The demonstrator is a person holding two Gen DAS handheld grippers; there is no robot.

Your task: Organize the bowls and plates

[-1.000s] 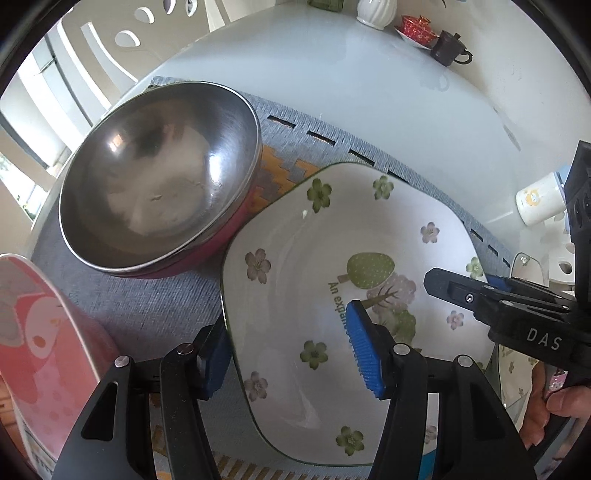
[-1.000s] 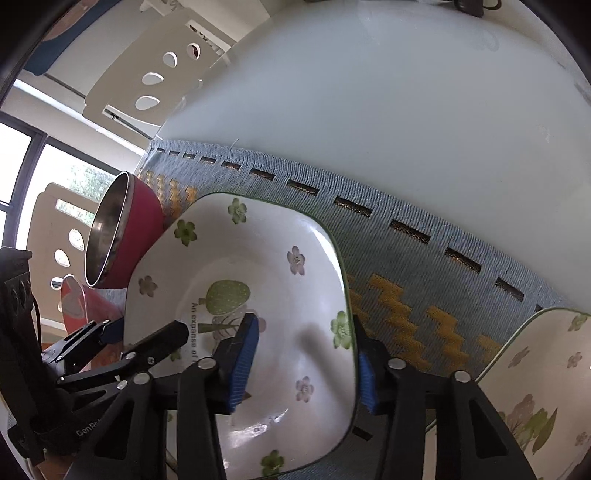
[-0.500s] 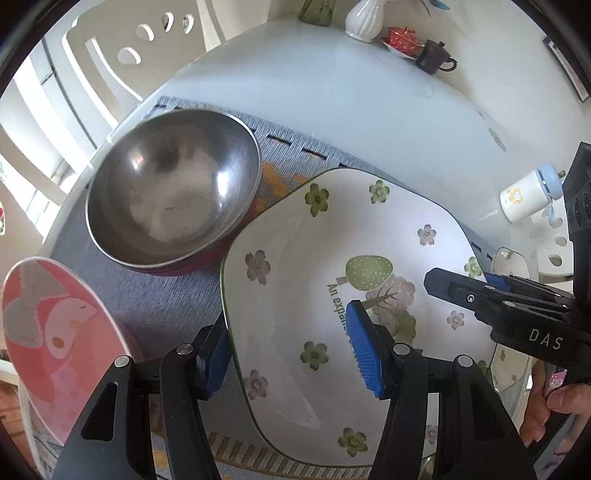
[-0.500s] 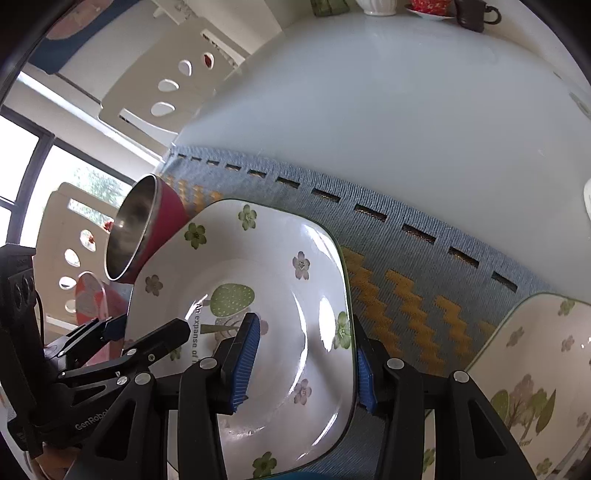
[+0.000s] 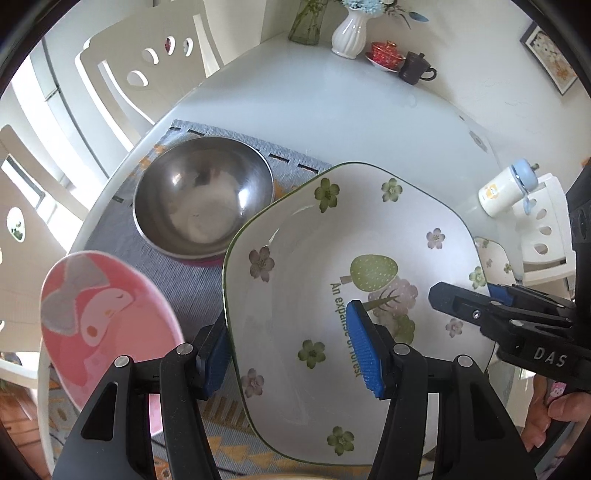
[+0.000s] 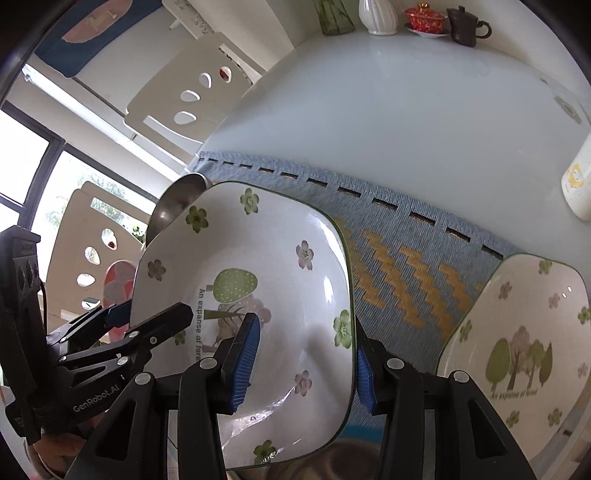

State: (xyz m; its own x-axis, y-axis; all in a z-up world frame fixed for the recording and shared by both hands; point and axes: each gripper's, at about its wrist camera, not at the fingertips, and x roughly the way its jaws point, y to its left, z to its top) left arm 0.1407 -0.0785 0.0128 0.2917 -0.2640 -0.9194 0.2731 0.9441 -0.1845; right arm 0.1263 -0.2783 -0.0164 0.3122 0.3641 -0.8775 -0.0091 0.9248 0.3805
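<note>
A white square plate with flowers and a tree is held in the air over the grey placemat by both grippers. My left gripper is shut on its left rim. My right gripper is shut on its right rim and also shows in the left wrist view. A steel bowl with a red outside sits on the mat at the left. A pink cartoon plate lies at the near left. A second flowered plate sits on the mat at the right.
At the table's far edge stand a white vase, a red lidded cup and a dark mug. A small white bottle and a white holder are at the right. White chairs ring the table.
Both grippers have risen with the flowered plate, lifting it higher above the mat. The bowl and pink plate look farther below and more of the table's far edge shows.
</note>
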